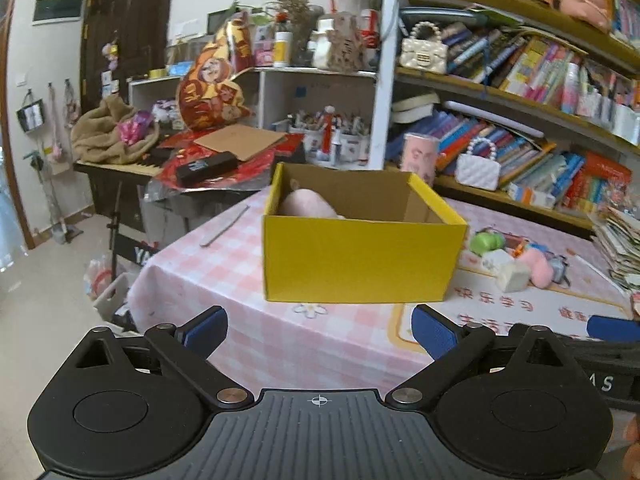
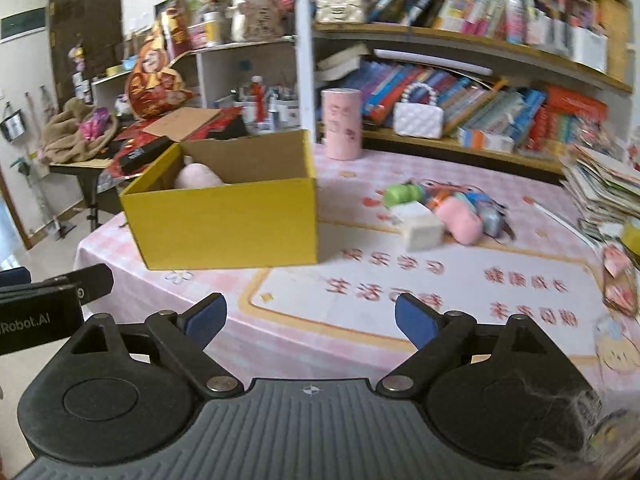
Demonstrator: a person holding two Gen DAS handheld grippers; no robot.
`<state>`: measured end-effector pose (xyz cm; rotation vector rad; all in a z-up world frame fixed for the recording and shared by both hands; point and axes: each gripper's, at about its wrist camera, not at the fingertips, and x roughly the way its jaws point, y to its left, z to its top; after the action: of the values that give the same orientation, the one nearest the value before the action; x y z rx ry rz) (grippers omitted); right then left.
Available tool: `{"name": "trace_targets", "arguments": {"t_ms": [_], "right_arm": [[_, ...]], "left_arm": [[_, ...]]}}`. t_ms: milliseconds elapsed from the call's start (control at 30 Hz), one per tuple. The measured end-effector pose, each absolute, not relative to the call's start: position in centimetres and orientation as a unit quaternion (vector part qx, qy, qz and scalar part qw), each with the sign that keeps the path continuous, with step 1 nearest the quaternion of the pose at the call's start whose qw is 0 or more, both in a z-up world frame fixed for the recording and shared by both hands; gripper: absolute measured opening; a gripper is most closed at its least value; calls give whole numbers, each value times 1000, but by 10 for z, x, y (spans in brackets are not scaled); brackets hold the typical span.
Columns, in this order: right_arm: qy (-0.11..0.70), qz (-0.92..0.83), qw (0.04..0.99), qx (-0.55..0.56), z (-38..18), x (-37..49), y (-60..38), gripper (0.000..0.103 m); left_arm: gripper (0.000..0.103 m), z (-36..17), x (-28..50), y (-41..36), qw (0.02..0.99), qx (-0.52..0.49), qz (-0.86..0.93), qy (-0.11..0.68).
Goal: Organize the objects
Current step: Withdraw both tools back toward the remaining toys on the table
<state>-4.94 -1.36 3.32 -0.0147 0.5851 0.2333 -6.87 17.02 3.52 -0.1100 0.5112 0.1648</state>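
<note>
Yellow box [image 1: 356,260] just ahead of empty left tool [image 1: 320,332], w/ pink plush [image 1: 306,204] inside

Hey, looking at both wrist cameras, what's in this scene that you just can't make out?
- Pink soft thing in the yellow box: the front wall hides its lower part in both views.
- Box floor: hidden by the walls.
- Small toy pile: blurred, items overlap.
- Book spines: too blurred to read.
- Paper stack: cut off at the right edge.

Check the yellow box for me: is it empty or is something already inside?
Not empty. The yellow box stands open-topped, and a pale pink plush item lies inside against its far left corner. Whatever else it holds is hidden by the walls.
</note>
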Motion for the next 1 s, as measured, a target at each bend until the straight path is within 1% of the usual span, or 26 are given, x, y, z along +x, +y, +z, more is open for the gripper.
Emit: {"name": "trace_targets", "arguments": {"t_ms": [267,600,1000], "right_arm": [[309,57,949,13,24,-55,-42,92],[323,-20,946,16,17,-51,-84,92],[341,-48,939,19,11,-28,-123,92]], "left_arm": [[100,25,-63,144,961,-42,40,272],[100,16,-38,106,956,-36,-14,292],[100,8,-5,60,948,-21,-49,315]]}}
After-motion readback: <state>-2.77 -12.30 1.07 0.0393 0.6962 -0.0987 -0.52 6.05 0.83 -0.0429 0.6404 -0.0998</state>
